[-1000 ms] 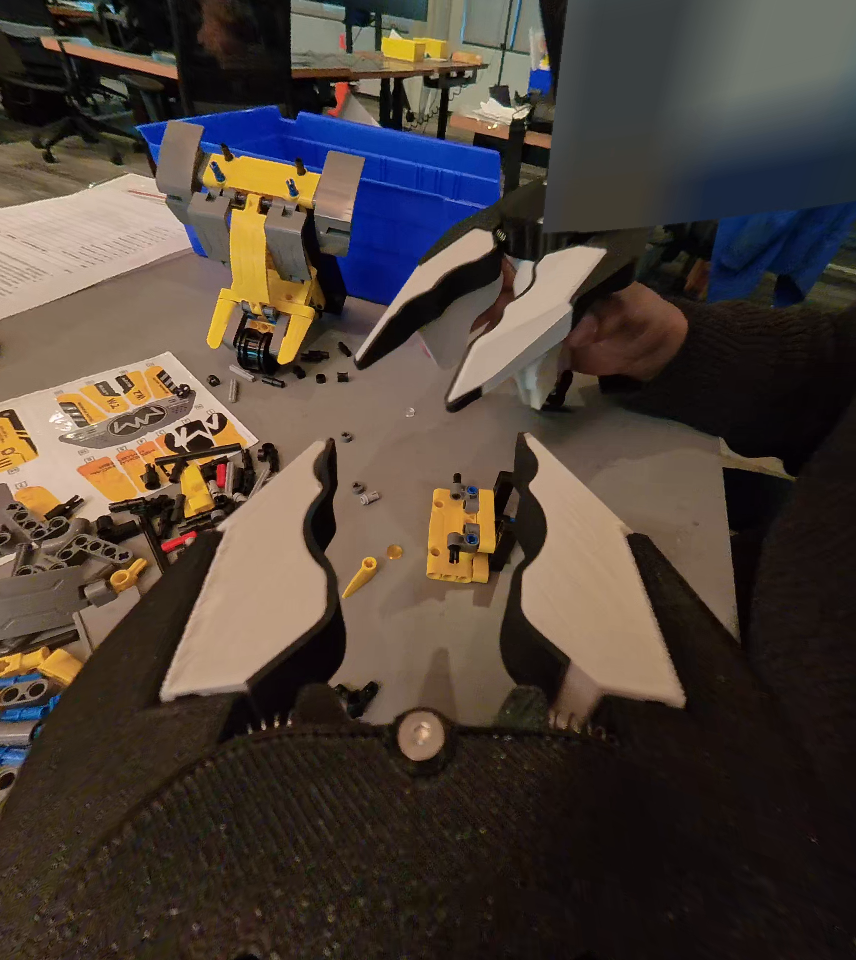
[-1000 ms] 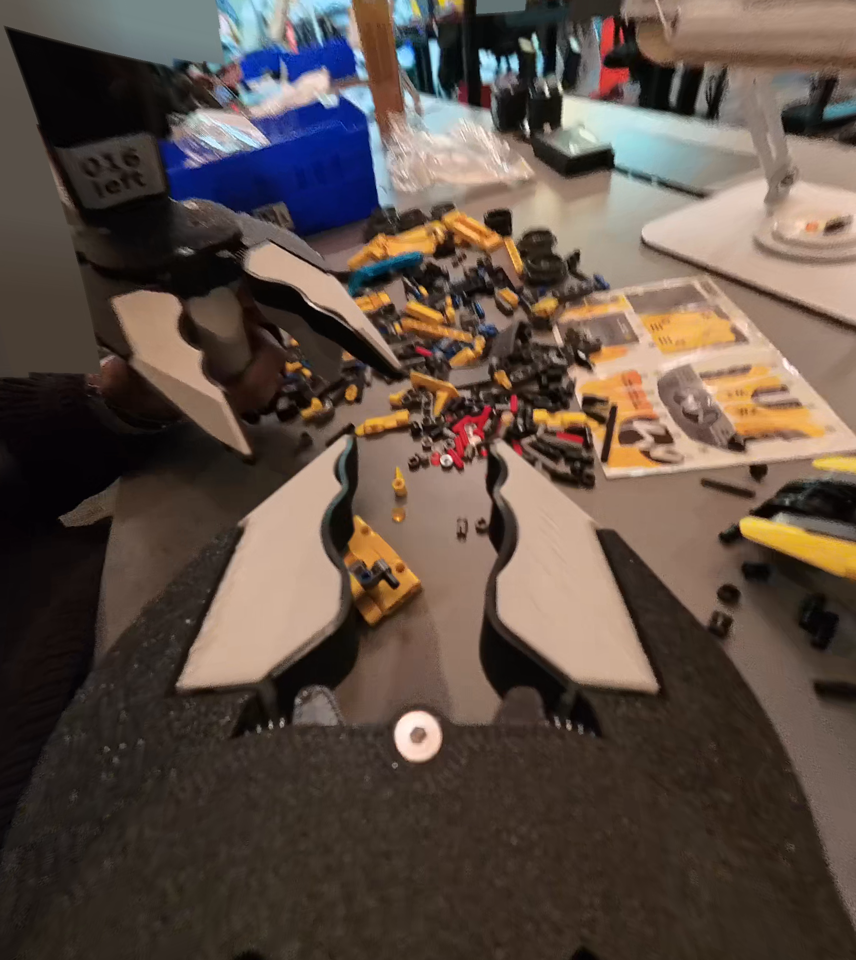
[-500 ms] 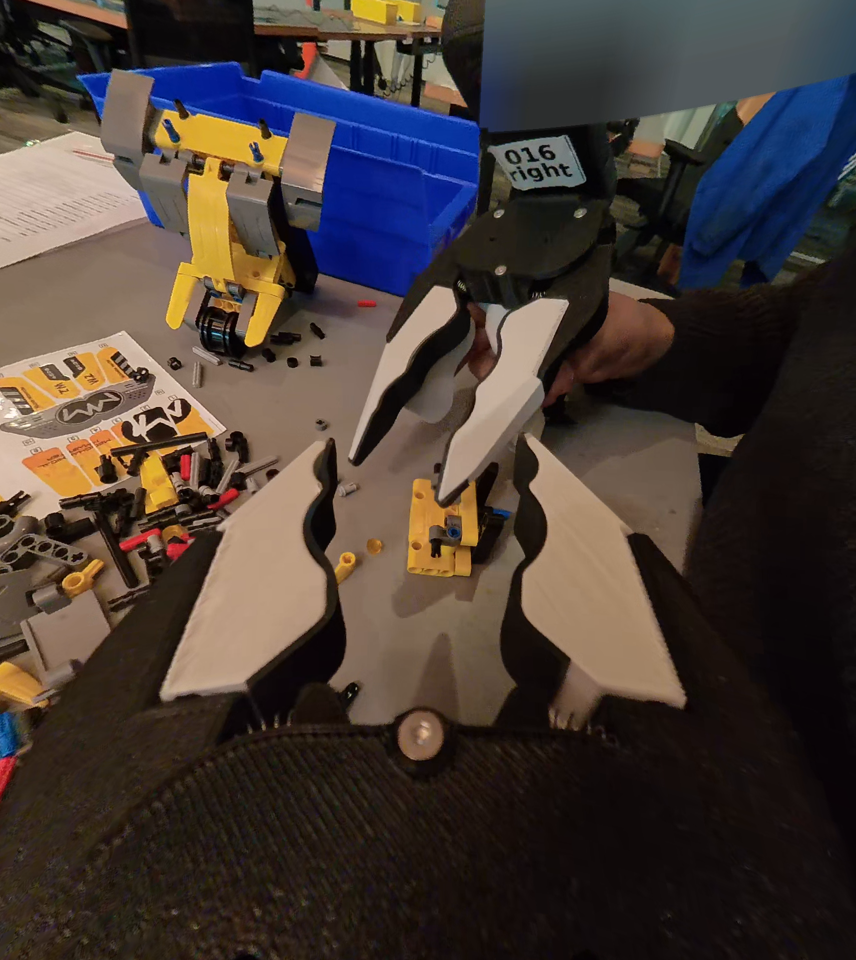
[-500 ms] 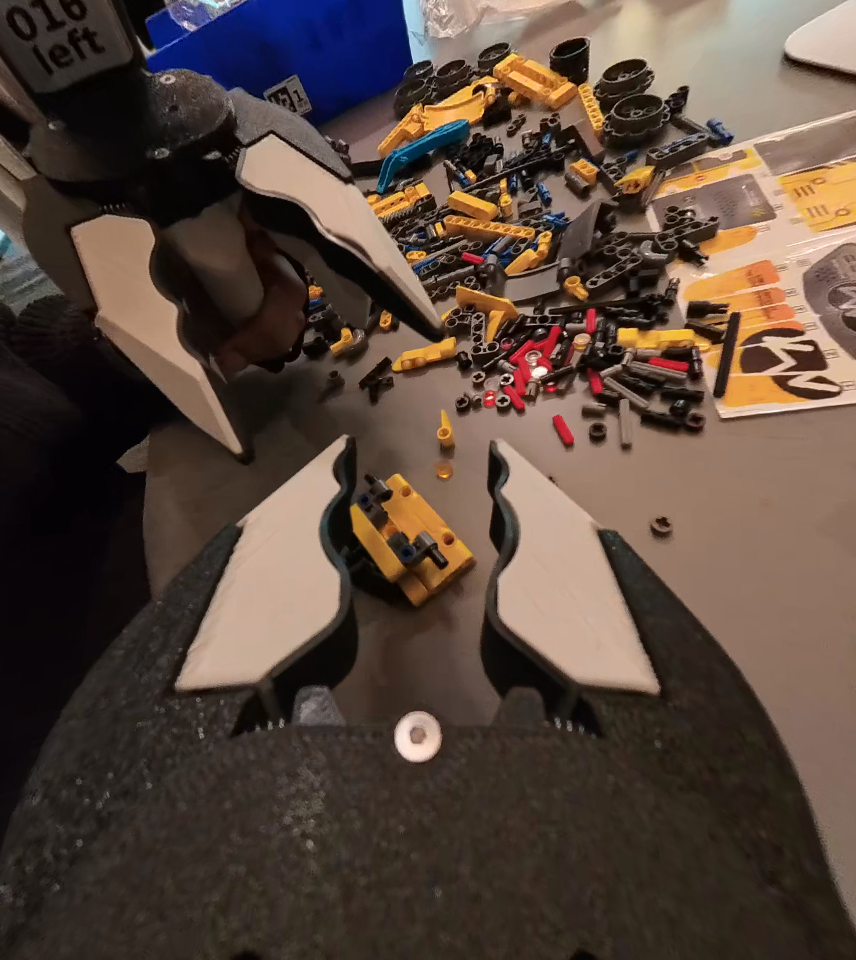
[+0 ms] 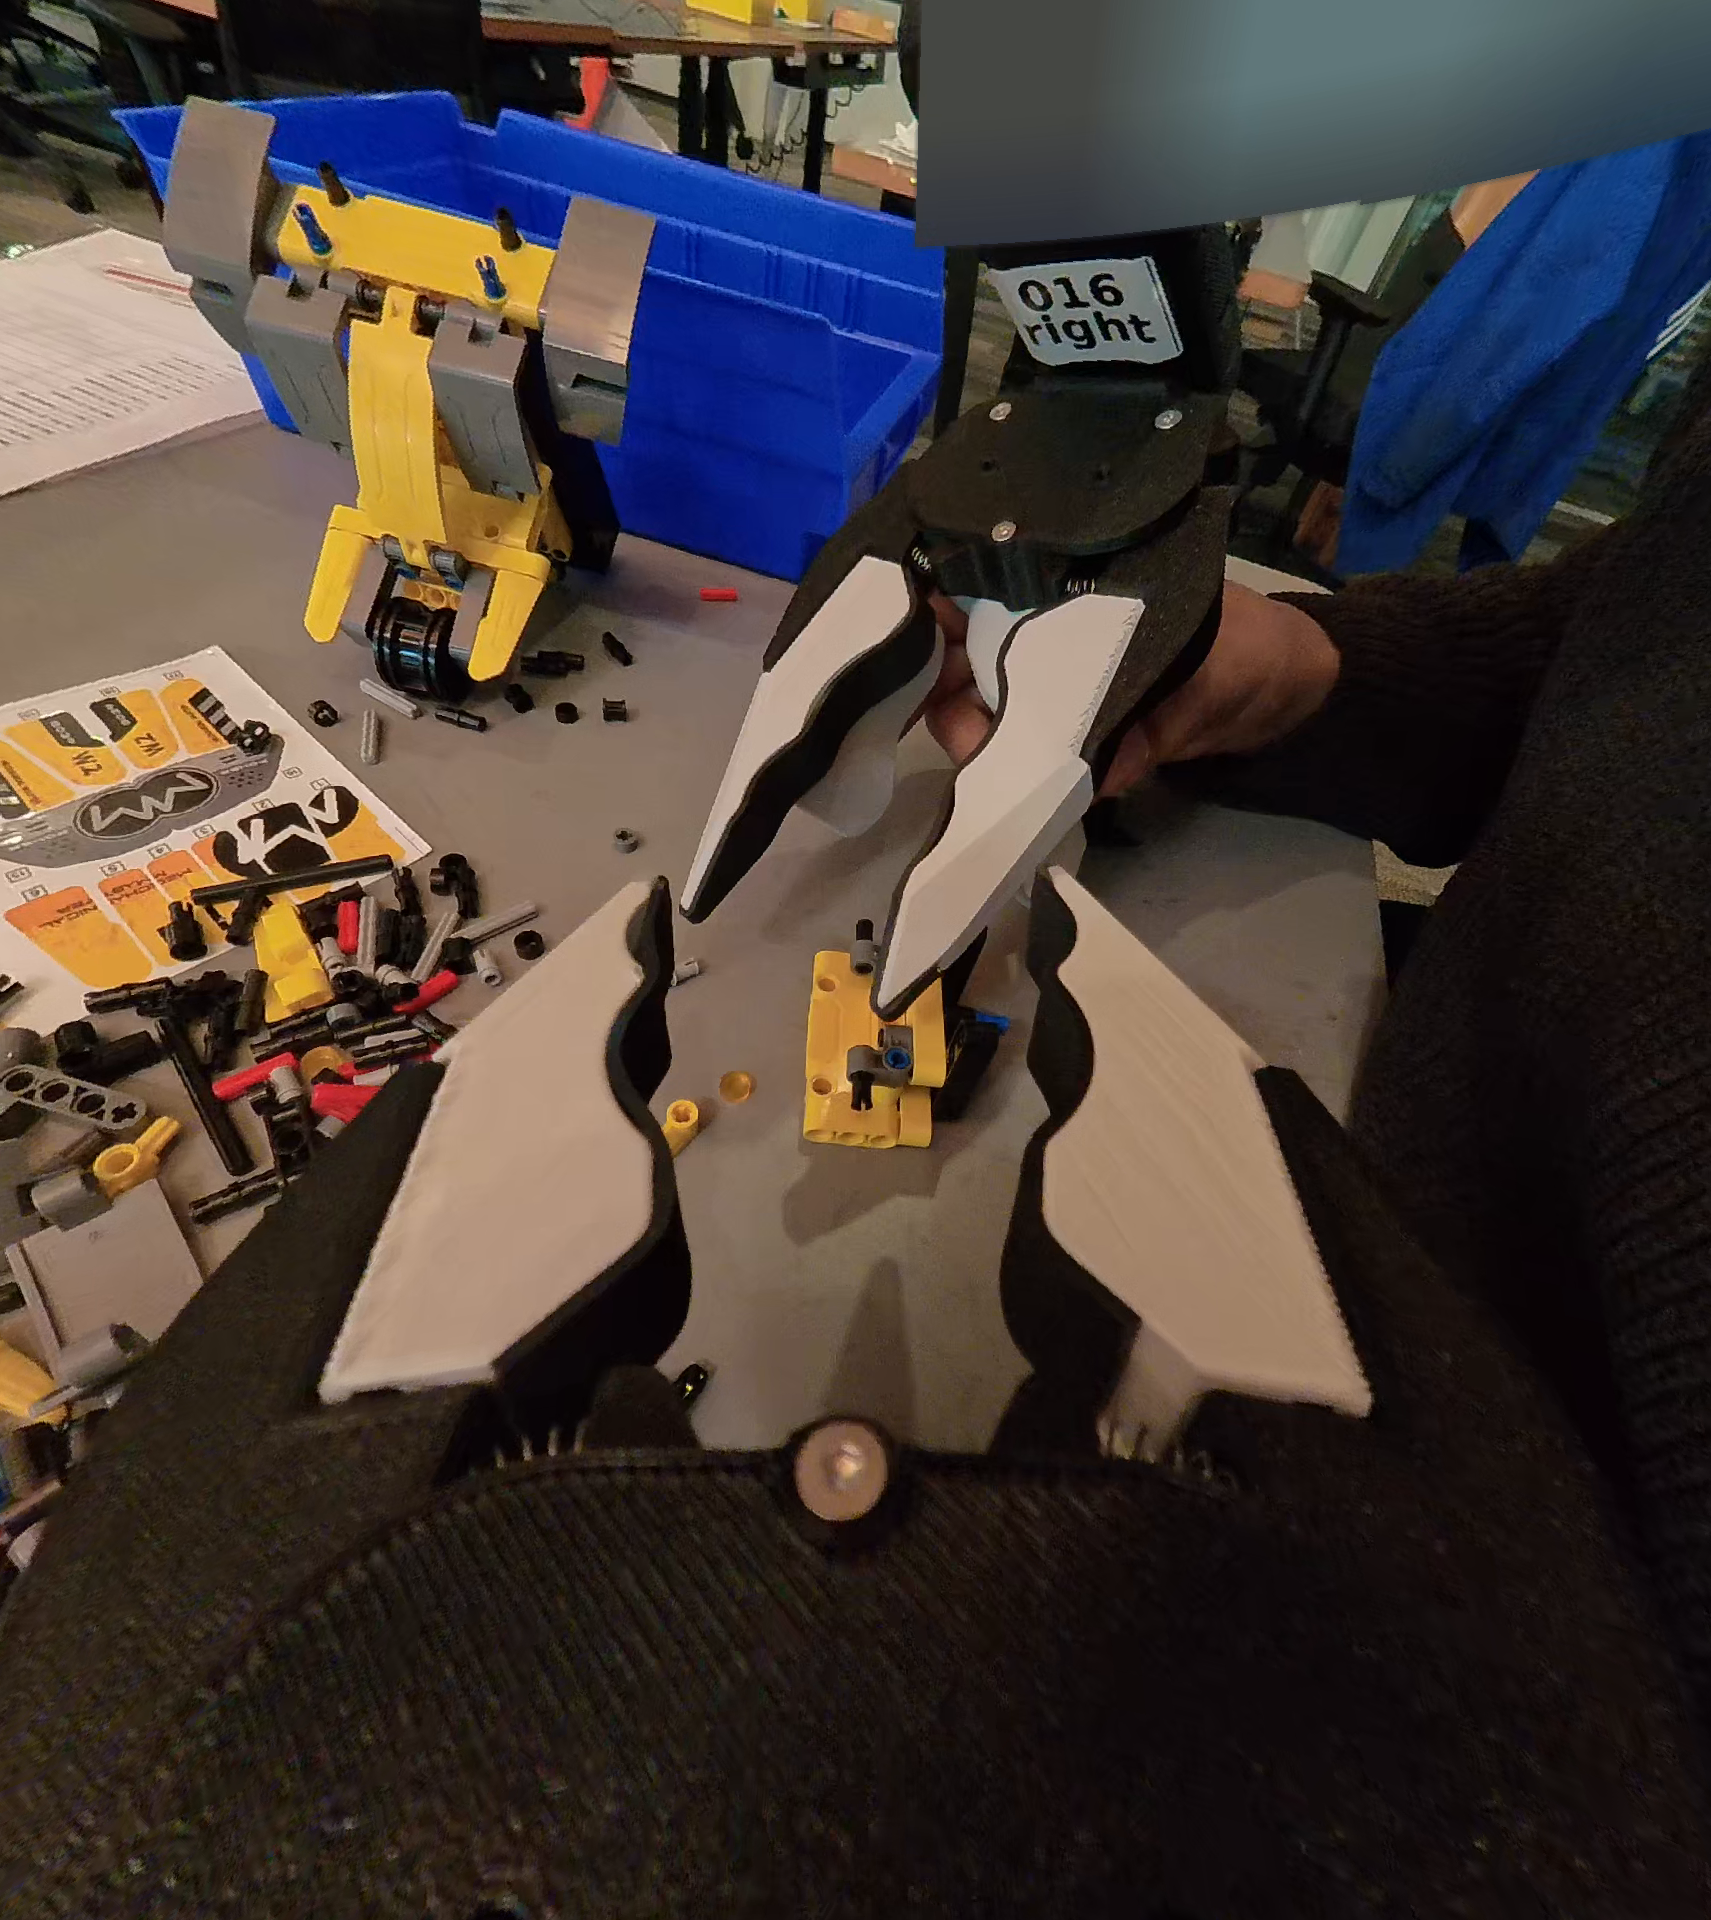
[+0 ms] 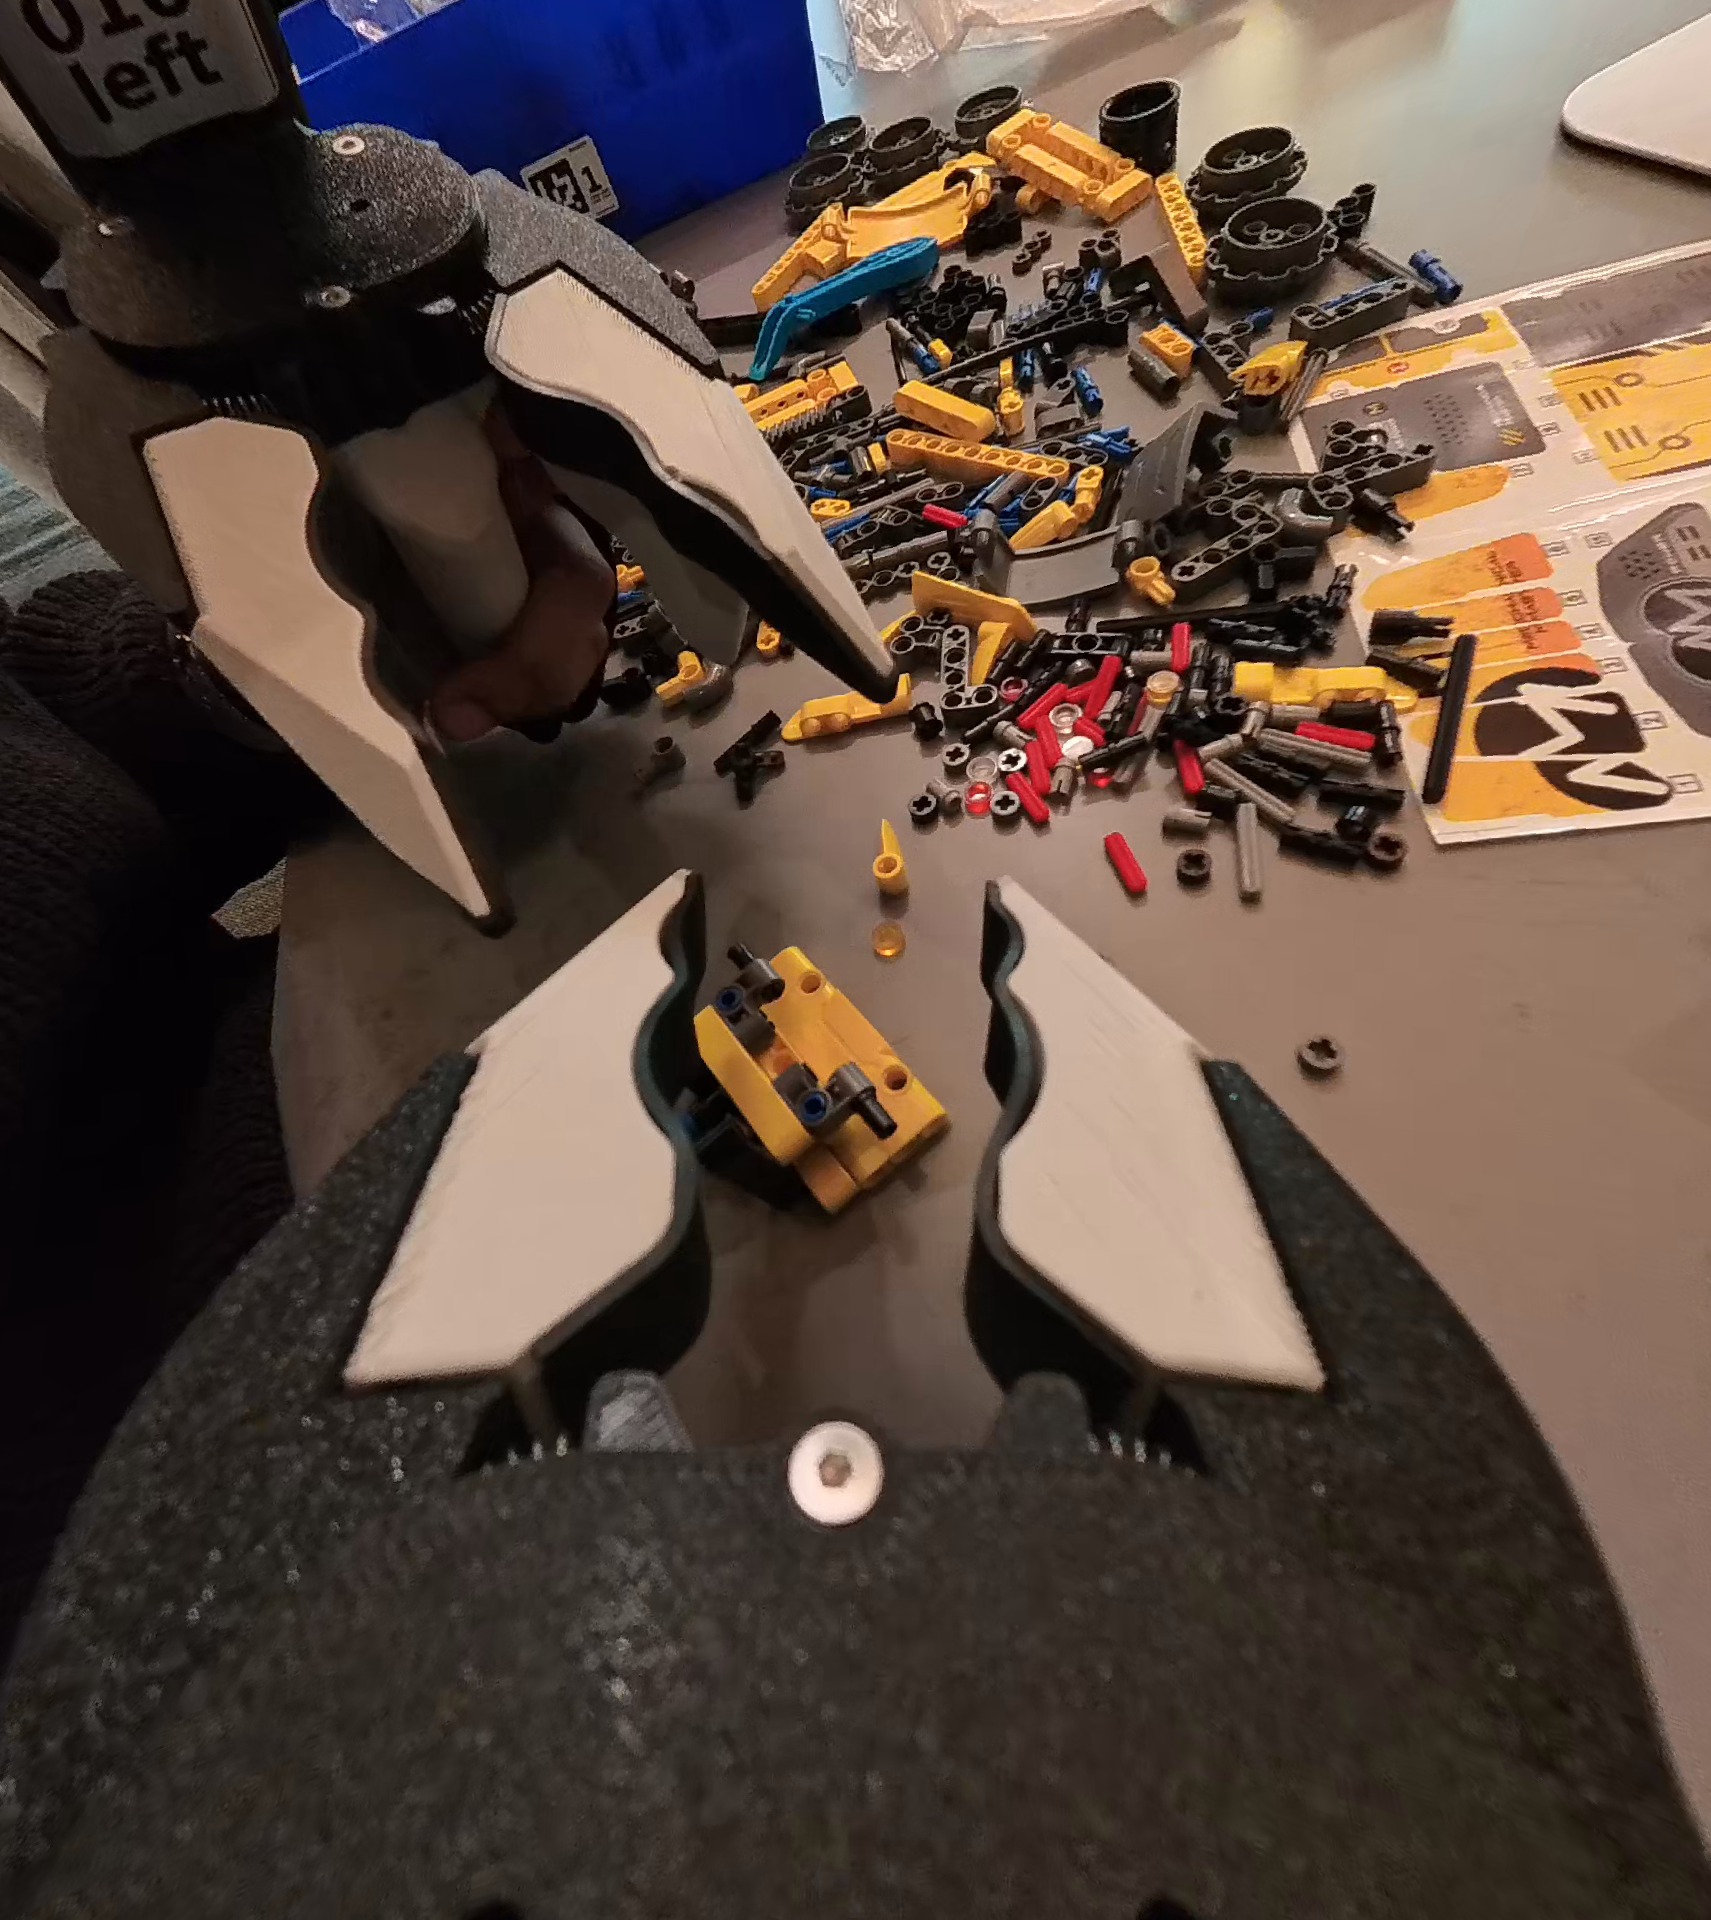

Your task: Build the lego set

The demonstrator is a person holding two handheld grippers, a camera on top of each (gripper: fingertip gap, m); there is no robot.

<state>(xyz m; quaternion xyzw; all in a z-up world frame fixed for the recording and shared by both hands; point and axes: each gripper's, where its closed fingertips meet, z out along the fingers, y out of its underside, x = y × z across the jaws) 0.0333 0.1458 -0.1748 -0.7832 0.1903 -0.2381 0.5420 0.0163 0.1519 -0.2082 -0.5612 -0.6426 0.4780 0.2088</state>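
A person holds two claws over a grey table (image 5: 539, 790). Both claws are spread wide and hold nothing.

The left claw (image 5: 846, 904) hangs just above the table. Between its two white fingers (image 5: 518, 1143) lies a small yellow block piece (image 5: 866, 1049) with grey and blue pegs stuck in it. It sits closer to the finger on the right side of that view.

The right claw (image 6: 835, 904) comes in from the other side. The same yellow block piece (image 6: 815, 1070) lies in its gap too, right beside the finger on the left side of that view. Seen from the left claw's camera, one tip of the right claw (image 5: 783, 956) points down at the top of the piece; I cannot tell if it touches it.

A little yellow cone (image 6: 889, 857) and a tiny round orange stud (image 6: 887, 938) lie on the table just past the piece.

Farther off is a big messy pile of loose bricks (image 6: 1090, 520) in yellow, black, grey, red and blue. A sticker sheet (image 6: 1609, 582) lies next to the pile.

A half-built yellow and grey toy machine (image 5: 415, 416) stands up against a blue bin (image 5: 757, 384). A sheet of printed paper (image 5: 30, 364) lies beside the bin.
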